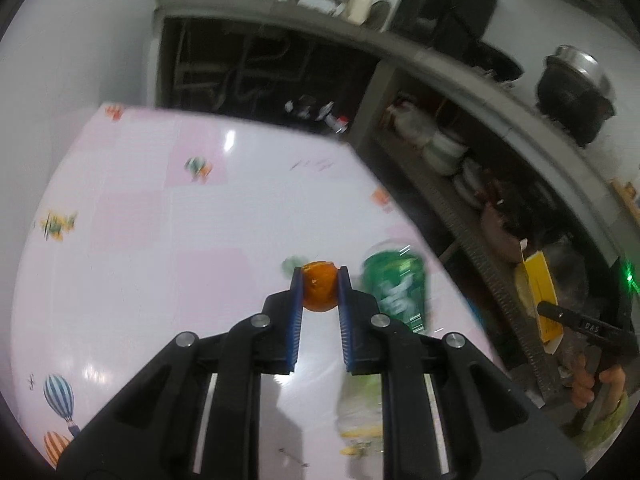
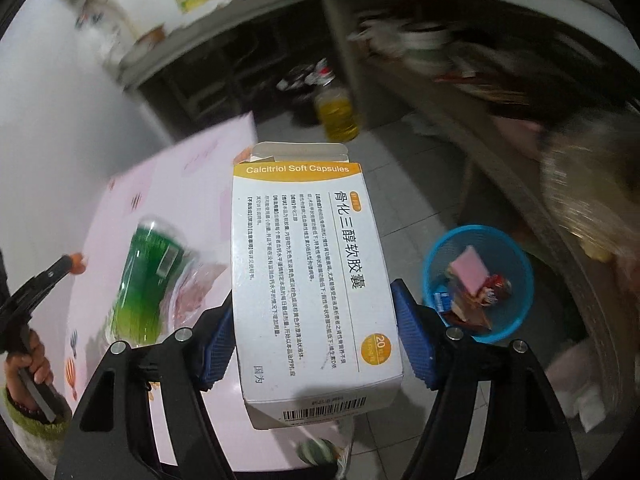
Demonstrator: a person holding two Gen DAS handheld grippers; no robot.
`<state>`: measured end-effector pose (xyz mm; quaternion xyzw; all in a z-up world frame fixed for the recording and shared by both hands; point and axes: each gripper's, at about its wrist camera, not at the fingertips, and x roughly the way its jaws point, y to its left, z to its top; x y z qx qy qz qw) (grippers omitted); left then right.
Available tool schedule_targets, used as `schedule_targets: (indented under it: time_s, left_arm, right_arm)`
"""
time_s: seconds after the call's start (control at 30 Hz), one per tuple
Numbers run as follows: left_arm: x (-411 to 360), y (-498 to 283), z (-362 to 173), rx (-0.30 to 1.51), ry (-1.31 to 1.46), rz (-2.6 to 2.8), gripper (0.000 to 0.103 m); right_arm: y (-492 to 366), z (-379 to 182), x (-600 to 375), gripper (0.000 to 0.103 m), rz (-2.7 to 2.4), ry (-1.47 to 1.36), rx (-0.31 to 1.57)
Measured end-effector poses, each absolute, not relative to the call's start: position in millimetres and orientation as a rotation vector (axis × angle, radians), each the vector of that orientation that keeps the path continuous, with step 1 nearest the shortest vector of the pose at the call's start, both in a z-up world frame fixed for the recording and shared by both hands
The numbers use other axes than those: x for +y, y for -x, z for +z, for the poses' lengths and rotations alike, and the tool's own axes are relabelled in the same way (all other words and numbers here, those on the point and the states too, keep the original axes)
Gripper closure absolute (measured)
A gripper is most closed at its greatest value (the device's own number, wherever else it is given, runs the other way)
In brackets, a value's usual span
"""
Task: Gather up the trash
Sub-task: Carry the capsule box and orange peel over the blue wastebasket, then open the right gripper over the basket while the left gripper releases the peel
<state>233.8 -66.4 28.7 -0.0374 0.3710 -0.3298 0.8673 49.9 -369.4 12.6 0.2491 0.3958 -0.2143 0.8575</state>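
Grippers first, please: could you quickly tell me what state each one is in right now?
Left gripper: closed on a small orange peel piece.
Right gripper: closed on a Calcitriol Soft Capsules box.

Pink surface (image 1: 160,208) printed with hot-air balloons and planes, glossy with lamp glare, white wall (image 1: 80,60) beyond the jaws to their left, grey concrete counter (image 1: 460,68) ahead and right over dark open shelves (image 1: 460,152) of stacked bowls, pale tiled floor (image 2: 400,184).
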Motion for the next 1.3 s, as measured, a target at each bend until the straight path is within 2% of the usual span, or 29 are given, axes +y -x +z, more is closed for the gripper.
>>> schedule_targets:
  time_s: [0.27,0.5,0.73,0.97,1.07,1.13,1.17,1.2,1.27,1.3]
  left_arm:
    - [-141.5,-198.2,84.7,0.686,0.005,-0.93,0.088]
    - [-259.7,-168.3,83.6,0.823,-0.064,-1.181,0.088]
    - [-402.8,-138.6,9.5,1.145,-0.22,-1.27,0.088]
    - [-496.9,-136.0,-100.8,1.435,-0.376,-1.139,0.088]
    - [-524.4,-144.3,-130.0,1.483,-0.403,-1.079,0.088]
    - [-546.0,-152.4,-141.5,1.466,-0.424,-1.063,0.08]
    - [-552.4,-153.8,-142.8,1.459,-0.417,-1.059,0.065]
    - [-558.7,-156.9,-144.1,1.446,-0.408,-1.05,0.05]
    - [-564.7,-162.9,-141.8,1.409,-0.373,-1.024,0.048]
    - [-563.6,-165.6,-138.8,1.41,-0.346,-1.025,0.047]
  right_arm:
    - [55.1,8.5,-409.6,0.033,-0.684,-0.686,0.734]
    - [118.8,-52.9,-439.8,0.033,-0.749,-0.984,0.698]
    - [135.9,-144.9,-467.7,0.033,-0.672,-1.388,0.604]
    - [120.2,-231.0,-498.0,0.033,-0.65,-1.635,0.538]
    - [107.3,-255.6,-519.3,0.032,-0.651,-1.702,0.51]
    - [94.9,-268.3,-544.7,0.031,-0.653,-1.713,0.48]
    - [87.7,-276.1,-555.8,0.029,-0.656,-1.713,0.479]
    - [81.1,-283.2,-565.3,0.022,-0.665,-1.711,0.48]
    - [69.5,-305.2,-587.6,0.015,-0.681,-1.683,0.486]
    - [64.0,-314.1,-595.3,0.015,-0.706,-1.669,0.509]
